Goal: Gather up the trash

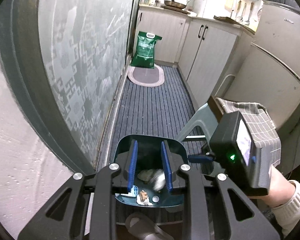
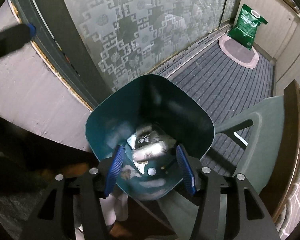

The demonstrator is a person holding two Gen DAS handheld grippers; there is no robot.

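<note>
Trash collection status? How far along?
Done: wrappers and paper scraps already lie in the teal bin. In hand: nothing gripped; the right gripper is open over the bin, with a blurred white wad between its jaws, untouched and likely dropping in. The left gripper is empty. Left: no loose trash shows on the striped mat; beyond these views, cannot tell.

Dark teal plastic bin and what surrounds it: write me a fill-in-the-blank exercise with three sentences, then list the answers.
1. The dark teal plastic bin already holds crumpled ____.
2. The green printed bag stands at the far end of the floor, partly on the oval ____.
3. The bin stands on a striped grey ____.

Missing words: trash; mat; carpet
</note>
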